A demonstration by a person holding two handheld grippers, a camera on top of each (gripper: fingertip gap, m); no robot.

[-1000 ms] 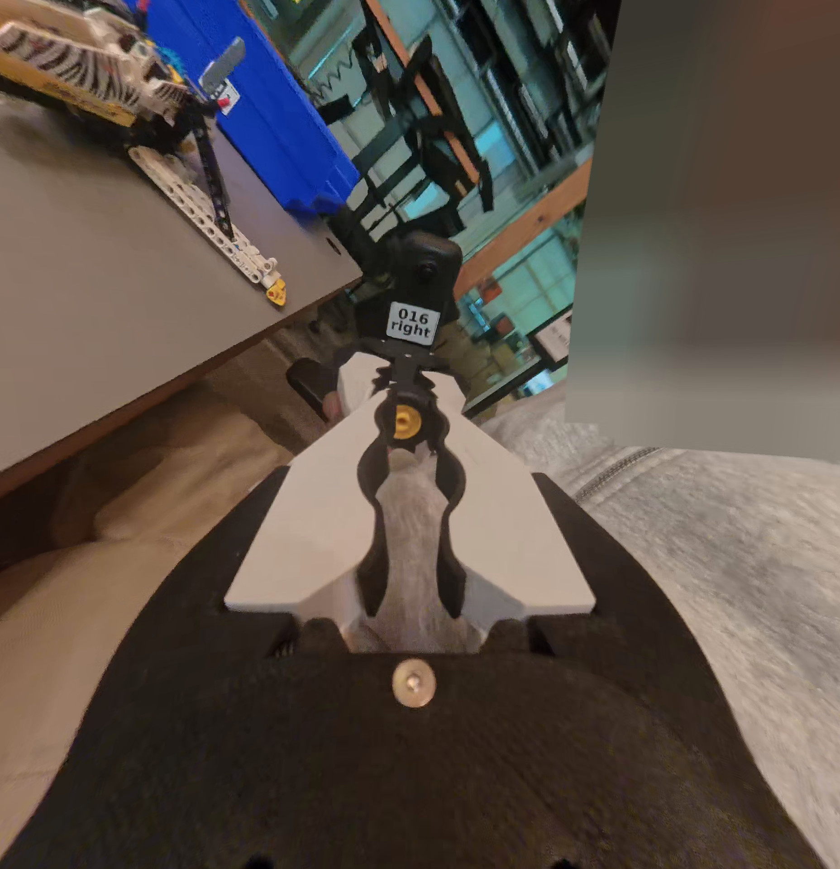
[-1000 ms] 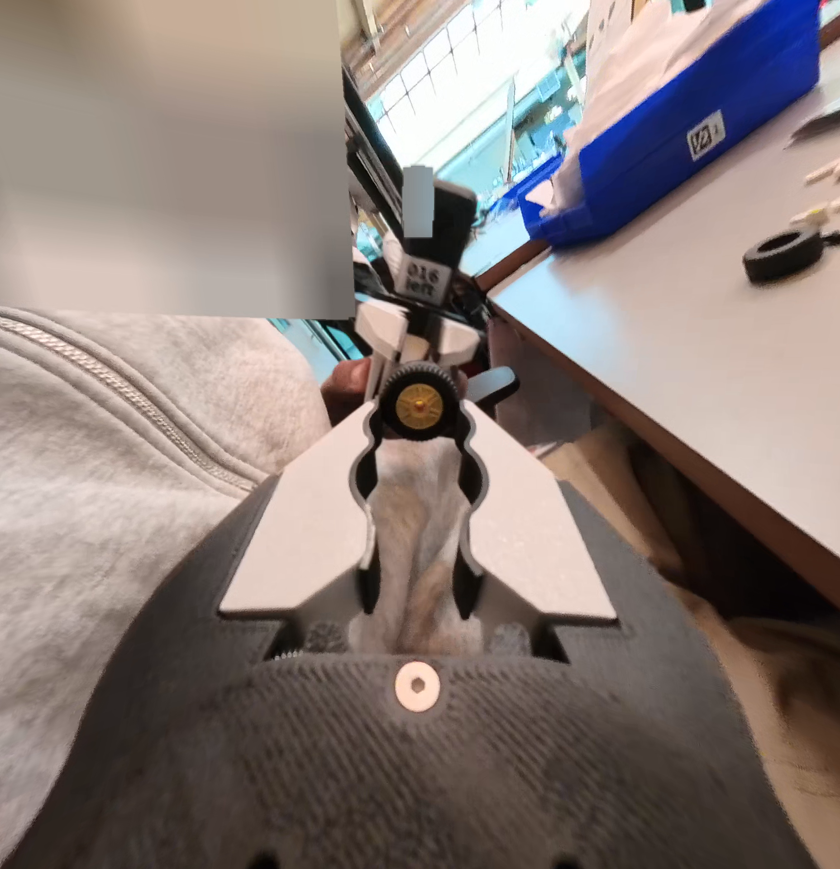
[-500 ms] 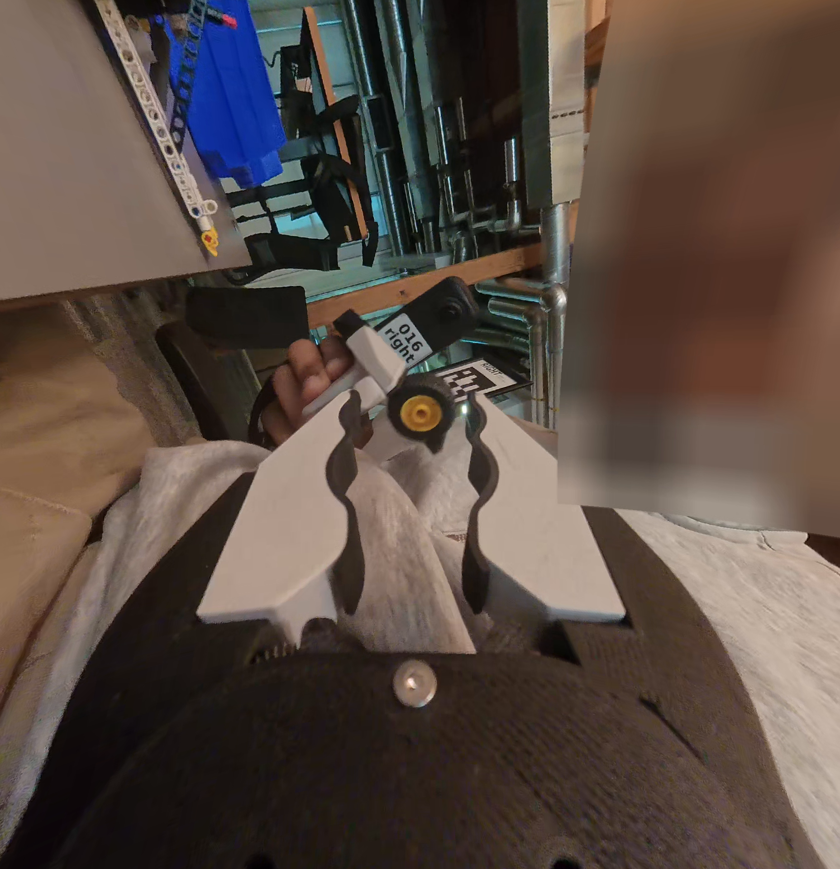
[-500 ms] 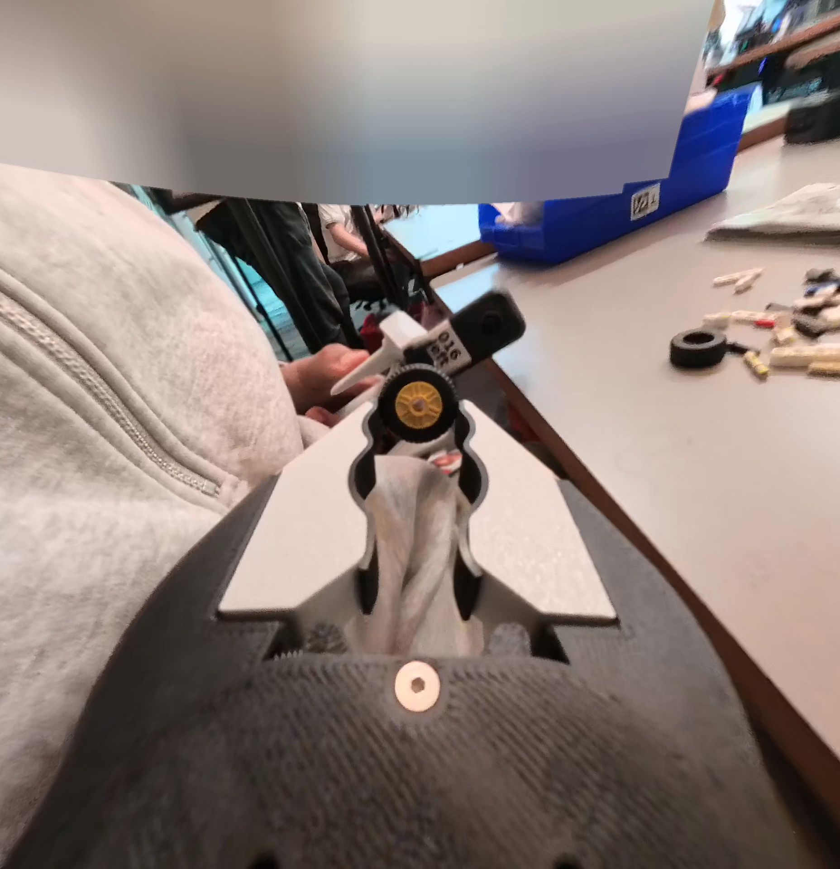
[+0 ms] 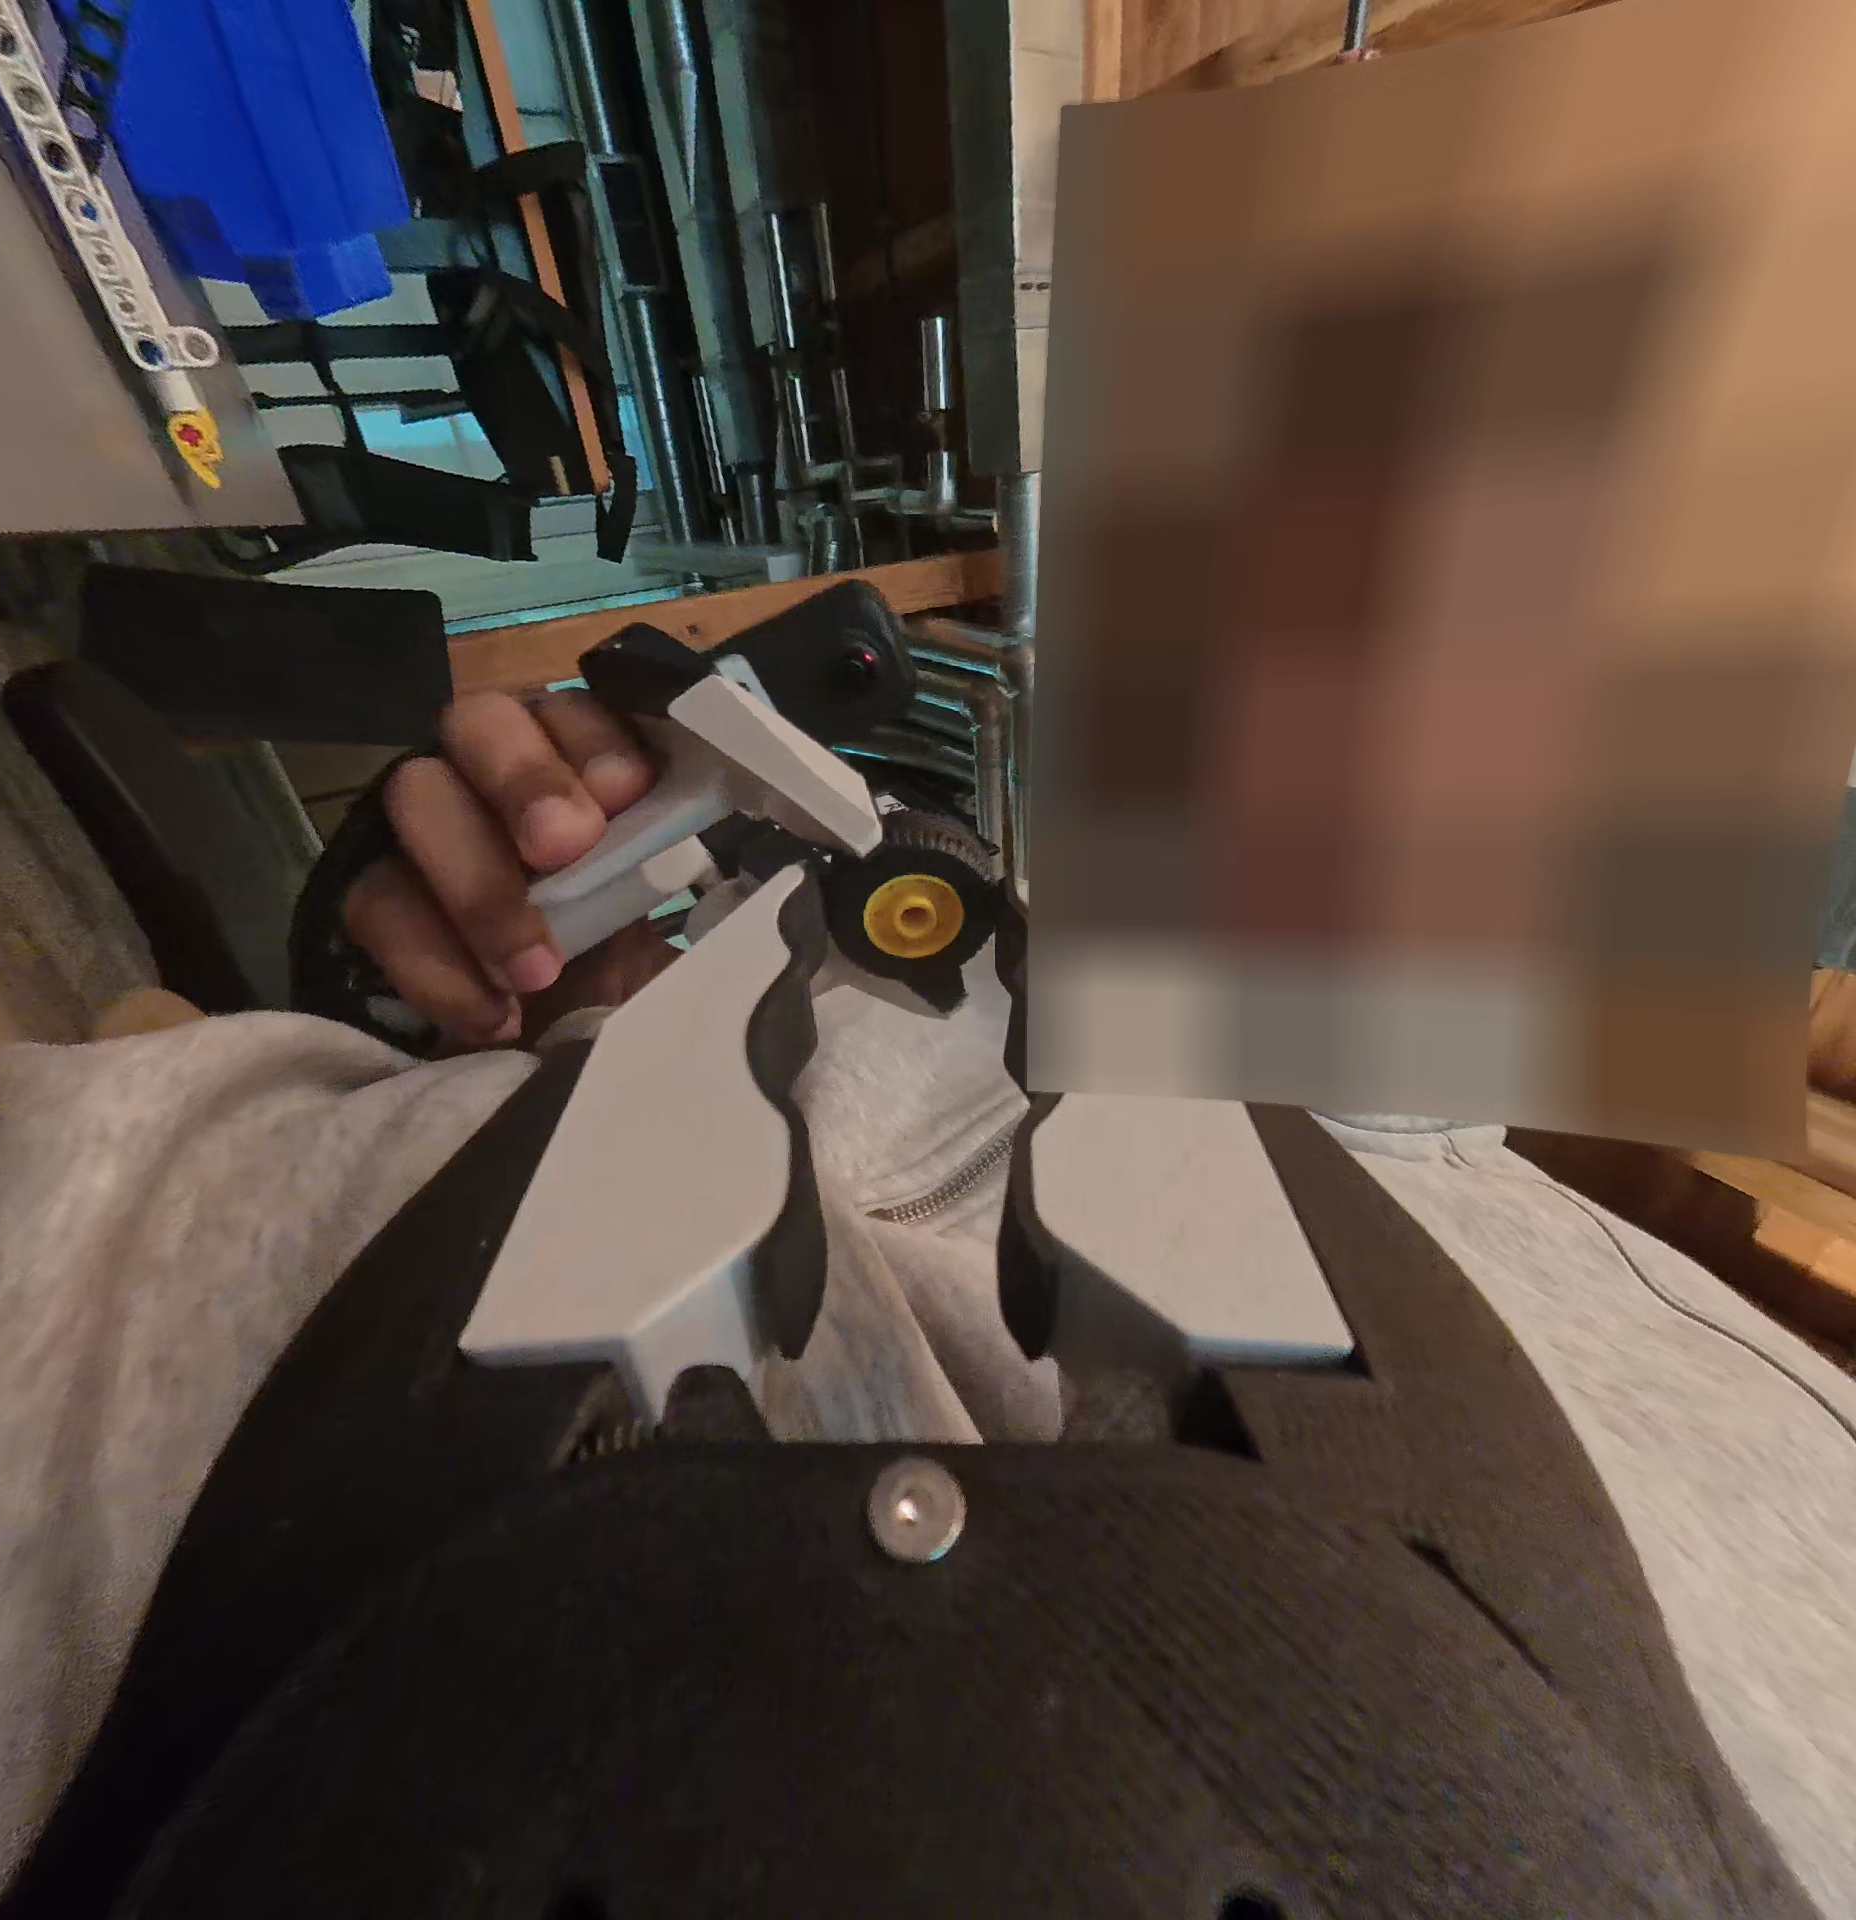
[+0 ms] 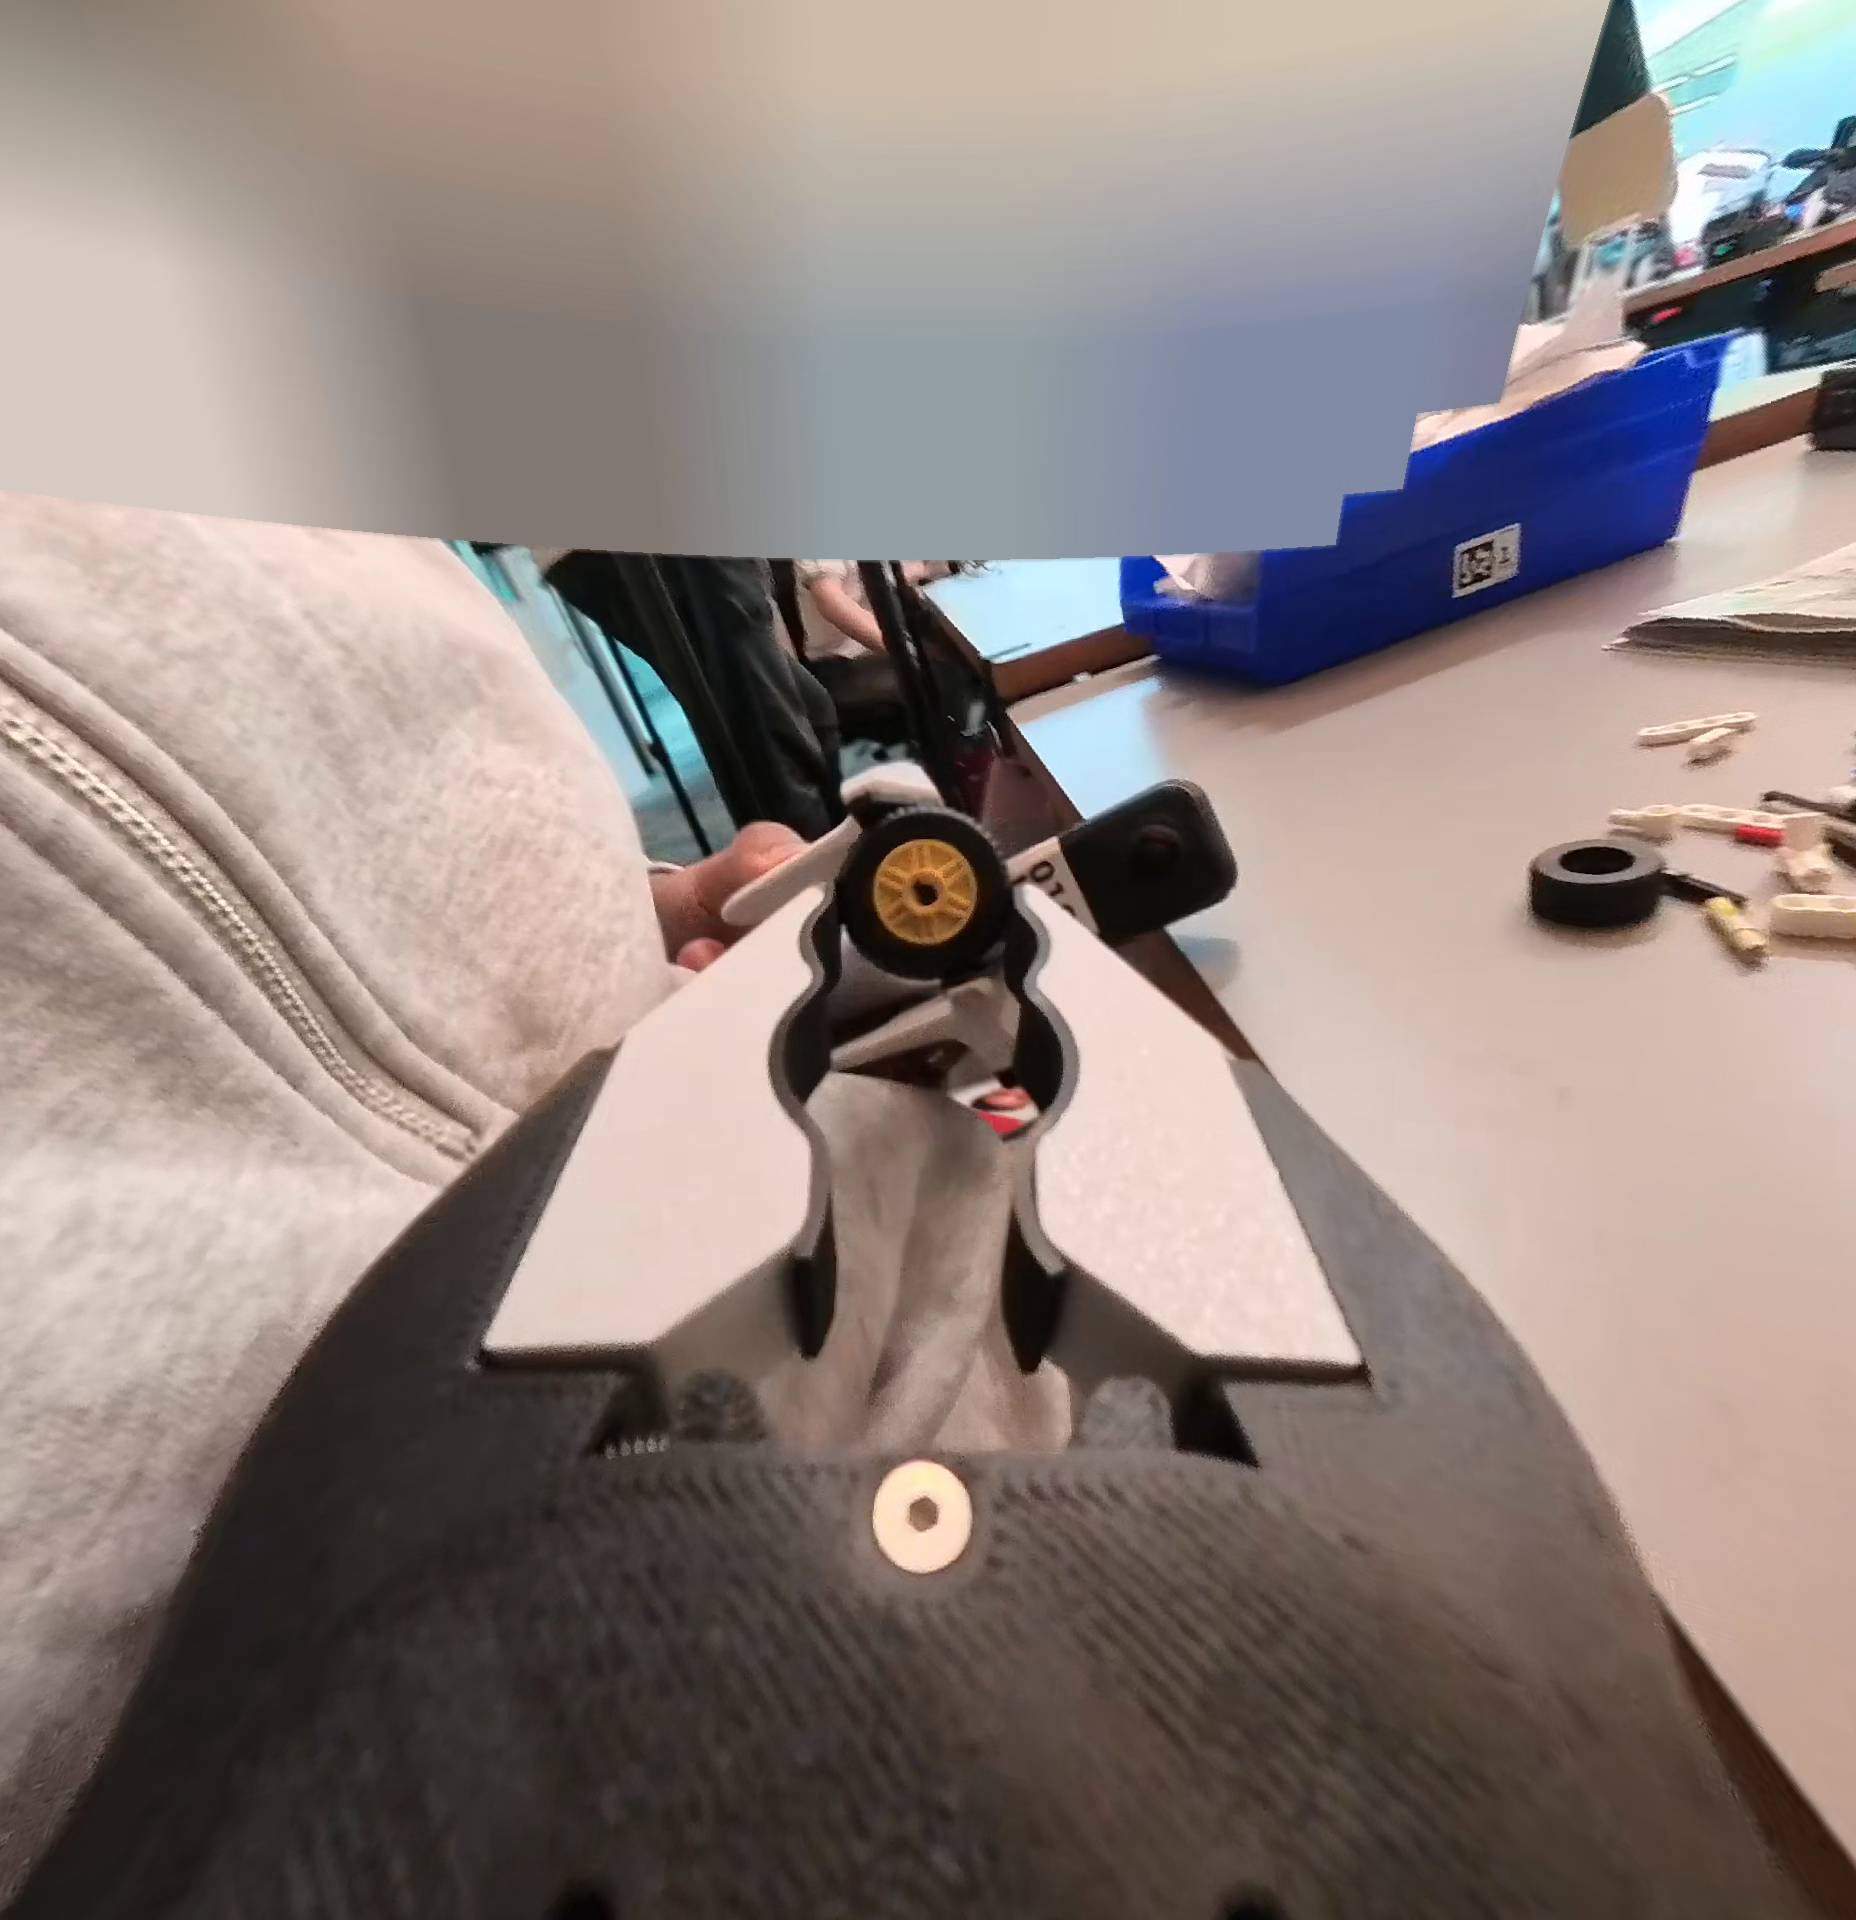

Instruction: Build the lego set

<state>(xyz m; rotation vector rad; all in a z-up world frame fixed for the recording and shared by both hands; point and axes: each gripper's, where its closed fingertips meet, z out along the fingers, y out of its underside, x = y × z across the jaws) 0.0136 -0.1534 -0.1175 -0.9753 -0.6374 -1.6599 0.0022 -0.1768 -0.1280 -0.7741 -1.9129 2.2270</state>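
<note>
The right gripper clamps the yellow-hubbed wheel at its fingertips, presenting it to the left gripper, whose jaws stand apart.

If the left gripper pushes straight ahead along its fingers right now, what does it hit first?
The left gripper would most likely meet the wheel first, black tyre on a yellow hub, which the right gripper is clamping just ahead of its open fingers. Depth is hard to judge, but the wheel looks nearly between the tips.

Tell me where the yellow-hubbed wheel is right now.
The wheel is off the table, held at the right gripper tips in front of the grey hoodie; in the left wrist view it sits between the open left gripper tips.
</note>
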